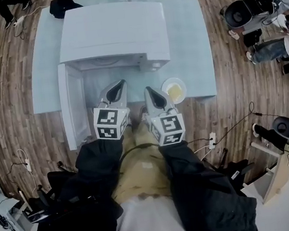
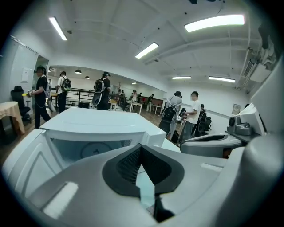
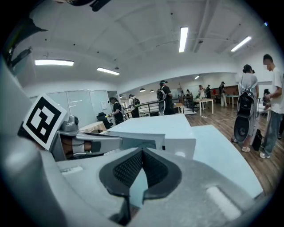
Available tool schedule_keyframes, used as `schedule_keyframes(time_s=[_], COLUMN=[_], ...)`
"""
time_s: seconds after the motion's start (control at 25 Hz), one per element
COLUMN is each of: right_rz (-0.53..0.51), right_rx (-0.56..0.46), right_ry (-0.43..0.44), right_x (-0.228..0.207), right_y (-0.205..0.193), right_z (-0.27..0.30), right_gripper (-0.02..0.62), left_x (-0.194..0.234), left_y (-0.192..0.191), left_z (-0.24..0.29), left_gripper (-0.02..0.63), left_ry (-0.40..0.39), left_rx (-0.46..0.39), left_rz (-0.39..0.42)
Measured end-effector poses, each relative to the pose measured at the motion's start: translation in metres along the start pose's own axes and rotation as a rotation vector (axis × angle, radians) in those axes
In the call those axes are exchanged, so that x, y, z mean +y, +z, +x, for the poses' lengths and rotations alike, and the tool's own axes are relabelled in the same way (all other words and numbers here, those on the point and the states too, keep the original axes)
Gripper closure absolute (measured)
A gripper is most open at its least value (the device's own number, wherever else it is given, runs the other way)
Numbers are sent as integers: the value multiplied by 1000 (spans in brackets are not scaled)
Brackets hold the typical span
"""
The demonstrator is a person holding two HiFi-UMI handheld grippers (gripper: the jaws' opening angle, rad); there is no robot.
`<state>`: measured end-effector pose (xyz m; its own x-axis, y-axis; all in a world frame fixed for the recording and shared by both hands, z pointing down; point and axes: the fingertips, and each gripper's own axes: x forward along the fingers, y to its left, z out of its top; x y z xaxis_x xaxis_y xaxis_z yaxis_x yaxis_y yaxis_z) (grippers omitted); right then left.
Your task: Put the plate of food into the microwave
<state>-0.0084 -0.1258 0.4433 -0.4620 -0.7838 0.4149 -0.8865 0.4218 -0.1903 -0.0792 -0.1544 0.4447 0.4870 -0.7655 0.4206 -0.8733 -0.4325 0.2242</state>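
A white microwave (image 1: 113, 32) stands on the pale table (image 1: 191, 45) with its door (image 1: 67, 106) swung open to the left. Its cavity and turntable (image 2: 91, 150) show in the left gripper view. A white plate of yellow food (image 1: 174, 90) sits on the table at the microwave's front right corner. My left gripper (image 1: 121, 83) hovers in front of the open cavity, shut and holding nothing. Just left of the plate, my right gripper (image 1: 147, 90) is shut and empty as well. The two grippers are side by side; the plate is hidden from both gripper views.
Several people with backpacks (image 2: 103, 91) stand around far tables in the room. Chairs and equipment (image 1: 249, 7) stand on the wood floor at the right. Cables and a power strip (image 1: 212, 140) lie by the table's near edge.
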Motion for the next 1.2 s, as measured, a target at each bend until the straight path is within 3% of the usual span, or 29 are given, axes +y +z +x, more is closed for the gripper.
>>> schedule_keyframes(time_s=[0.32, 0.64, 0.92, 1.2], right_rz=[98, 187, 287, 346], right_rx=[126, 225, 282, 349], right_ry=[-24, -76, -111, -125], right_x=[-62, -119, -152, -172], right_y=[-60, -113, -154, -194], right_z=[-11, -27, -41, -45], right_gripper=[597, 597, 597, 597], left_x=[-31, -82, -121, -131], left_y=[-55, -121, -156, -176], left_z=[40, 85, 110, 122], left_gripper=[609, 609, 609, 609], left_ry=[-18, -111, -182, -191], left_rx=[151, 346, 438, 500], left_rz=[4, 6, 24, 41])
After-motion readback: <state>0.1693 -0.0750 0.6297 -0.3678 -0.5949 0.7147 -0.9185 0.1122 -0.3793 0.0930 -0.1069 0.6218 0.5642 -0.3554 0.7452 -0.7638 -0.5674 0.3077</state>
